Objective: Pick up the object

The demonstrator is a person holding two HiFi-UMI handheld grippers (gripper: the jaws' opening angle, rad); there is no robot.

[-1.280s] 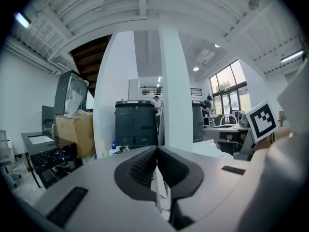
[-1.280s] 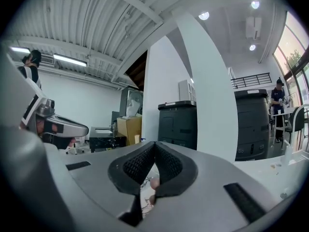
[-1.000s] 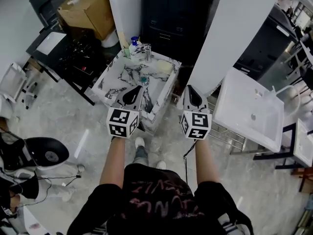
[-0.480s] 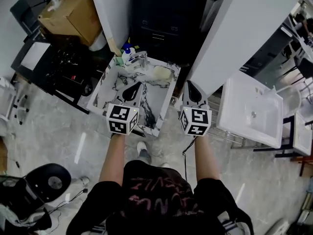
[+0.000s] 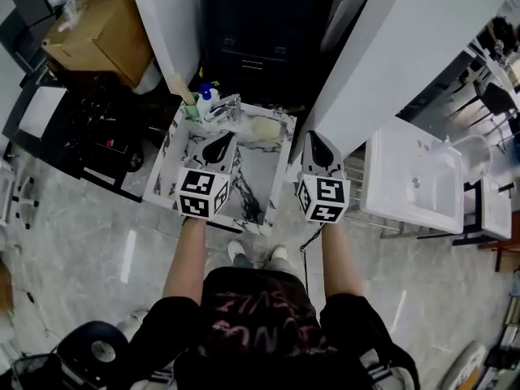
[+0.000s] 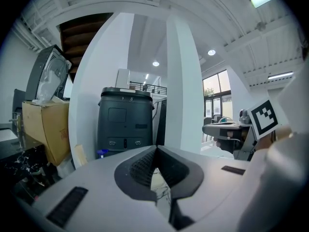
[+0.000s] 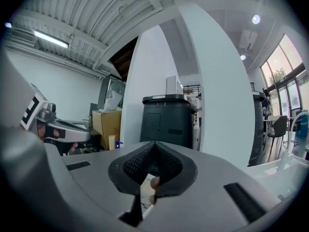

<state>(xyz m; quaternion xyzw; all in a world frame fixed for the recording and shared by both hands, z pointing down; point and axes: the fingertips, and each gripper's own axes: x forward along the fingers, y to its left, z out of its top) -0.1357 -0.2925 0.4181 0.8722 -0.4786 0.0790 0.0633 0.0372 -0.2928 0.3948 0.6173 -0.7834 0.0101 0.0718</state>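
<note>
A marble-patterned sink [image 5: 280,167] stands in front of the person. On its far ledge lie a pale yellow sponge-like lump [image 5: 266,126], a blue-capped bottle [image 5: 205,97] and a chrome tap [image 5: 228,105]. My left gripper [image 5: 220,140] hovers over the basin's left half, shut with nothing in it; its dark pads meet at the tip [image 6: 155,149]. My right gripper [image 5: 313,137] hangs just past the sink's right rim, level with the left one. Its jaws [image 7: 154,144] are also shut and hold nothing.
A white washbasin [image 5: 414,187] on a metal rack stands to the right. A white pillar [image 5: 382,47] rises behind the right gripper. A black cabinet [image 5: 252,31] stands behind the sink, a cardboard box [image 5: 88,31] at the far left, and cluttered black shelving [image 5: 97,124] left of the sink.
The person has stepped forward, so the marble sink now lies right under the grippers. Both grippers stay shut and side by side.
</note>
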